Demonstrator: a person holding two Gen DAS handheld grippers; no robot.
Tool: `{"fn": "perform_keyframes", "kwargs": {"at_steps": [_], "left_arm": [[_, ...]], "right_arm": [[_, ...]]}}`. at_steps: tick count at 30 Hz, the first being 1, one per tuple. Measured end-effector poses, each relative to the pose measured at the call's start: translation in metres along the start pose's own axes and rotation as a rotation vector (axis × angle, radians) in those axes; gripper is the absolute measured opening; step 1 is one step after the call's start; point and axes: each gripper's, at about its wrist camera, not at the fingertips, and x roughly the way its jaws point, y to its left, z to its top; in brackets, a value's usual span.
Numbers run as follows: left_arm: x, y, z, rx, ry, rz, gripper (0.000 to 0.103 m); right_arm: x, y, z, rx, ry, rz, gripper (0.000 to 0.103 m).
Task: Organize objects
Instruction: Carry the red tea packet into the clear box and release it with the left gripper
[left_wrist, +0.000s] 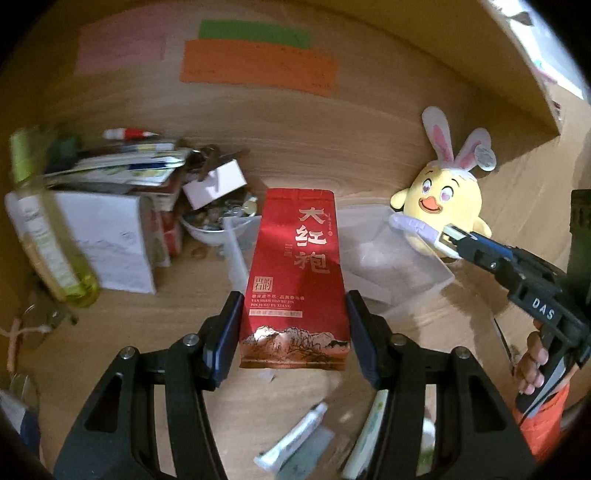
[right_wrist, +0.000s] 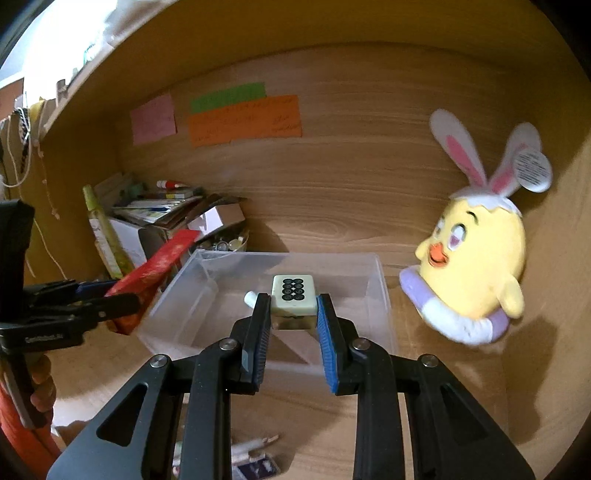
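Note:
My left gripper is shut on a red tea packet with gold Chinese lettering and holds it above the desk, left of a clear plastic bin. In the right wrist view the packet hangs beside the bin's left wall. My right gripper is shut on a cream mahjong tile with black circles, held over the bin. The right gripper also shows in the left wrist view, in front of a yellow chick plush.
The chick plush with bunny ears leans at the right. A pile of books and boxes, a bowl of small items and a yellow-green bottle crowd the left. Sticky notes hang on the back wall. Tubes lie near me.

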Motion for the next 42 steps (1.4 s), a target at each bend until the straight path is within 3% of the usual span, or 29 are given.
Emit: {"fn": "perform_keyframes", "kwargs": {"at_steps": [11, 17, 24, 30, 35, 42], "left_arm": [[0.073, -0.003, 0.016, 0.009, 0.144, 0.0, 0.055], [0.081, -0.014, 0.012, 0.064, 0.155, 0.003, 0.055], [0.073, -0.016, 0.01, 0.055, 0.164, -0.013, 0.056], [0.045, -0.021, 0.01, 0.052, 0.113, 0.004, 0.068], [0.008, -0.025, 0.007, 0.063, 0.022, 0.054, 0.092], [-0.042, -0.027, -0.014, 0.091, -0.053, 0.093, 0.1]], "right_arm": [[0.082, 0.008, -0.004, -0.058, 0.199, 0.033, 0.022], [0.107, 0.007, -0.011, -0.07, 0.273, 0.038, 0.022], [0.113, 0.007, -0.014, -0.083, 0.303, 0.016, 0.023], [0.092, 0.008, -0.009, -0.089, 0.258, -0.012, 0.048], [0.051, 0.01, -0.006, -0.086, 0.181, -0.043, 0.077], [-0.016, 0.021, -0.017, -0.109, 0.057, -0.071, 0.084]]}}
